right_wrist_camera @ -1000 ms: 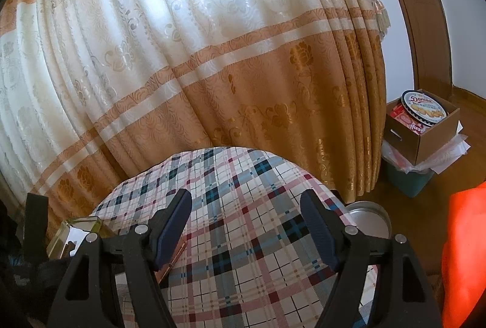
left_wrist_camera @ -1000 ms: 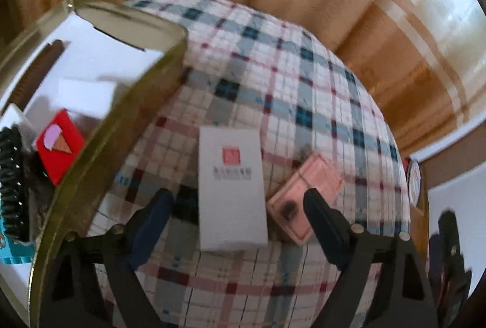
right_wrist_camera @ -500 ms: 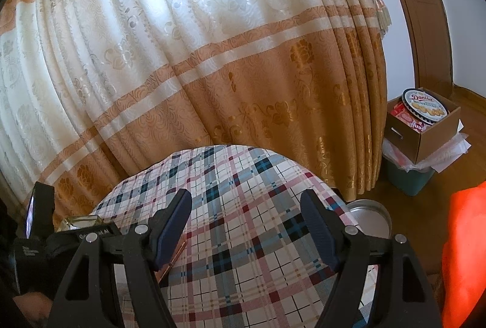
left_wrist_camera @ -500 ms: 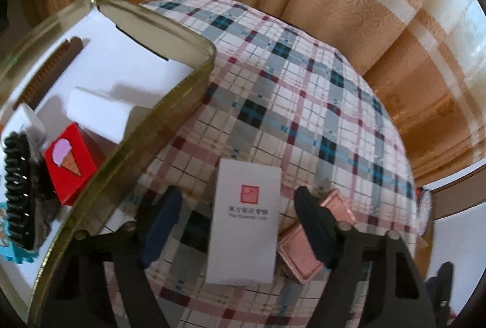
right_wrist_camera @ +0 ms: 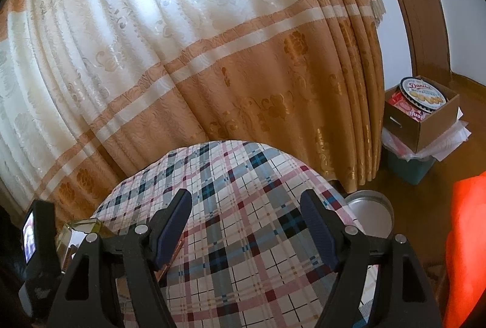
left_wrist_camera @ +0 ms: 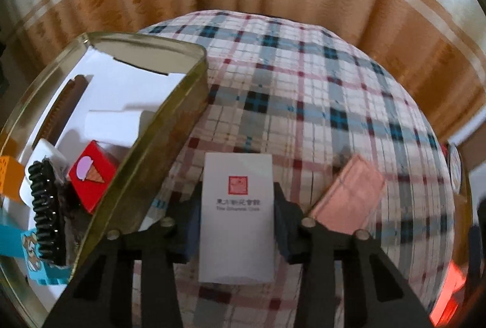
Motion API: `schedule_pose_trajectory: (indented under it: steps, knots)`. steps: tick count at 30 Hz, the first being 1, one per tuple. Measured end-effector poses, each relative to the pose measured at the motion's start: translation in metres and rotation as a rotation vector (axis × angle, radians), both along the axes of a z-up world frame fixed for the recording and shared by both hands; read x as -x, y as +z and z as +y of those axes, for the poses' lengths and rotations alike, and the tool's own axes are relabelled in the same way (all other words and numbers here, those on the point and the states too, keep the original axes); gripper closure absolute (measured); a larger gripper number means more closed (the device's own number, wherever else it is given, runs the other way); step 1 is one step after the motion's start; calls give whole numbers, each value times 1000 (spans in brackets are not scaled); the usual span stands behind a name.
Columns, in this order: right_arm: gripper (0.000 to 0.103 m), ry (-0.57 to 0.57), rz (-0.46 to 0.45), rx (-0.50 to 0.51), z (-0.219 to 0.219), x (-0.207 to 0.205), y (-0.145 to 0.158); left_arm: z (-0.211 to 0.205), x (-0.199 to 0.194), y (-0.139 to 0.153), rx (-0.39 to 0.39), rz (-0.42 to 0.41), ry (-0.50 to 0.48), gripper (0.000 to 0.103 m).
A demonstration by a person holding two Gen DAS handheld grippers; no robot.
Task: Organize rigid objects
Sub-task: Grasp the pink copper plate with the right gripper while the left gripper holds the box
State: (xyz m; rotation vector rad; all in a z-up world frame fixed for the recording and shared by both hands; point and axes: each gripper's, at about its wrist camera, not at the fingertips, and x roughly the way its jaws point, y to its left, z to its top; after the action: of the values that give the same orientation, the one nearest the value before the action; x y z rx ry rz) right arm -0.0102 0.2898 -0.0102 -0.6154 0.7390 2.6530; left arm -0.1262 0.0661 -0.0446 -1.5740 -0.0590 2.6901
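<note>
A white box [left_wrist_camera: 237, 215] with a red stamp lies on the plaid tablecloth [left_wrist_camera: 303, 103]. My left gripper [left_wrist_camera: 237, 185] points down at it. Its jaws are closing, and both pads touch the box's long sides. A pink flat box [left_wrist_camera: 349, 194] lies just right of it. A gold tin [left_wrist_camera: 170, 127] stands to the left. It holds a red ice-cream block [left_wrist_camera: 91, 176], a black brush [left_wrist_camera: 45, 212], a brown comb [left_wrist_camera: 63, 109] and other small items. My right gripper [right_wrist_camera: 246, 196] hangs open above the cloth with nothing between its fingers.
Striped curtains [right_wrist_camera: 212, 54] hang behind the round table. A silver round tin [right_wrist_camera: 369, 212] sits past the table's right edge. A cardboard box [right_wrist_camera: 431, 121] holding a cookie tin stands on the floor. Something bright red [right_wrist_camera: 467, 237] is at the right.
My left gripper's fingers have come in from wide apart to the sides of the white box, and the view has turned so the box stands straight between them. The right gripper's view is unchanged.
</note>
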Motion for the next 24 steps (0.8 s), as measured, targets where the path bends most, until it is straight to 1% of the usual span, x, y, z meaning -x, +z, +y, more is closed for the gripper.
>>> schedule_pose_trajectory:
  steps: [5,9,14,18,21,24]
  knots:
    - [27,9,-25,-8,-2,4,0,-1,-29,1,12,16,-111,63]
    - [27,48,-82,-24,-12,11,-1,-6,-53,0,5,30,-182,63]
    - [27,165,-152,29,-38,27,-8,-14,-72,0,-1,53,-220,63]
    - [27,248,-227,-4,-69,48,-12,-17,-81,-2,4,97,-256,62]
    - [27,279,-270,7,-82,62,-15,-21,-83,-2,-22,106,-261,62]
    - [27,301,-314,-16,-91,79,-15,-29,-83,-2,-58,107,-260,60]
